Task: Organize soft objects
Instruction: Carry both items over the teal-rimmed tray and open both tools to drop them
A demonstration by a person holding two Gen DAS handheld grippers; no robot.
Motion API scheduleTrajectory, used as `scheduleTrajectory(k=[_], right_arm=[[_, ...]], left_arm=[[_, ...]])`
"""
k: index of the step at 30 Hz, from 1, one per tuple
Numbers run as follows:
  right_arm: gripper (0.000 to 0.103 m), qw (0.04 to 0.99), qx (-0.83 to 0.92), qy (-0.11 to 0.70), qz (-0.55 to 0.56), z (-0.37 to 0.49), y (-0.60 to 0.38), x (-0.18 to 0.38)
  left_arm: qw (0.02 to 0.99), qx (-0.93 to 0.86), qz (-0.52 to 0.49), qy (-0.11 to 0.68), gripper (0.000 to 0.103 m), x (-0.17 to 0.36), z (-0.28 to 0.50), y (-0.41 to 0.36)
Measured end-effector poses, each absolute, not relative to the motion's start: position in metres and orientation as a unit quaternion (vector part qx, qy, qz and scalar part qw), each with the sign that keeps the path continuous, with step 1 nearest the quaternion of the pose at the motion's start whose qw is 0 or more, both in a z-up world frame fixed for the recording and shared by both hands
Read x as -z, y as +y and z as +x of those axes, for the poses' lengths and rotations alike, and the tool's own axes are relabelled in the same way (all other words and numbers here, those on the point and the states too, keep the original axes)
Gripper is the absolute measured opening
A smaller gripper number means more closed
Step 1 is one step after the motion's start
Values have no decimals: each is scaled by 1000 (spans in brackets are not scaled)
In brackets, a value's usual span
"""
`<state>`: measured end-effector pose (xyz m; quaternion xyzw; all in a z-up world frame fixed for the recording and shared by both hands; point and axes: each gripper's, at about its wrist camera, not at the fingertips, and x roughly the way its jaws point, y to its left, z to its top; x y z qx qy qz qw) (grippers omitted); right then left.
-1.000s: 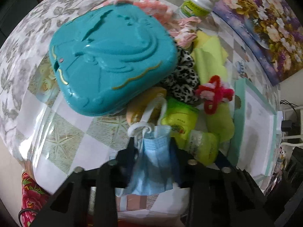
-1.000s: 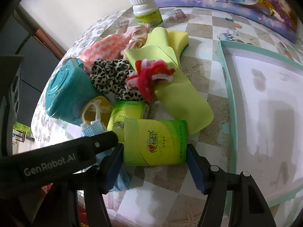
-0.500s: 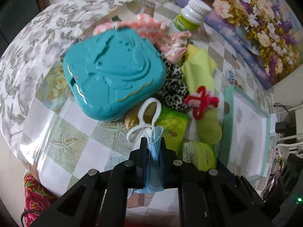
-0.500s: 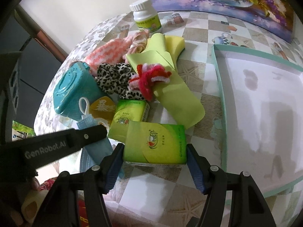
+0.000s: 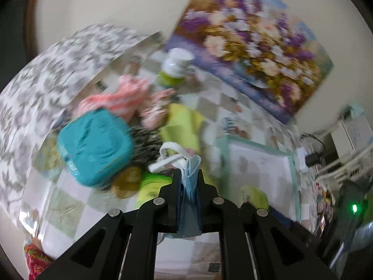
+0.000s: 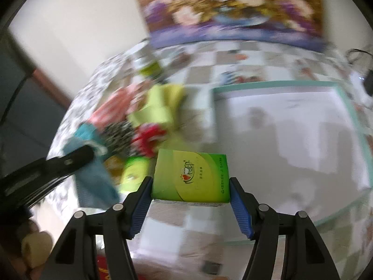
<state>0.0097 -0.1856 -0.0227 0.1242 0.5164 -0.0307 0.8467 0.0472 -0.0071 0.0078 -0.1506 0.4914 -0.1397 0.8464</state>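
Pinching a blue face mask (image 5: 190, 177) in the left claw (image 5: 189, 182); clamping a green tissue pack (image 6: 191, 177) in the right claw (image 6: 191, 196), both above the desk (image 6: 244, 51).

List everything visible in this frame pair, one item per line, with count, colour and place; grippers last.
Face mask: one, blue with white loops, clamped in the left gripper.
Tissue pack: one, green, held between the right gripper's pads.
Second tissue pack: one, green, on the table in the pile.
Case: one, teal, left of the pile.
Cloth: one, yellow-green, mid pile.
Knit item: one, pink and white, behind the case.
Leopard-print fabric: one, black and white.
Red-and-white fuzzy item: one.
Bottle: one, white, near the painting.
Painting: one, floral, at the wall.
Tray: one, white with teal rim, right.
Left gripper: black, shut.
Right gripper: black, blue pads.
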Motion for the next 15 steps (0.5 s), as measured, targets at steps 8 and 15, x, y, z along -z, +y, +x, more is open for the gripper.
scheduleTrajectory(k=[8,15], right_arm=[[67,826,155,511,183,-4,-274,20],[67,788,276,507,214,-28,-345,24]], left_arm=[[848,201,-62,486,10,-15,35,-74],[831,245,-6,500,10,-5,26,-134]])
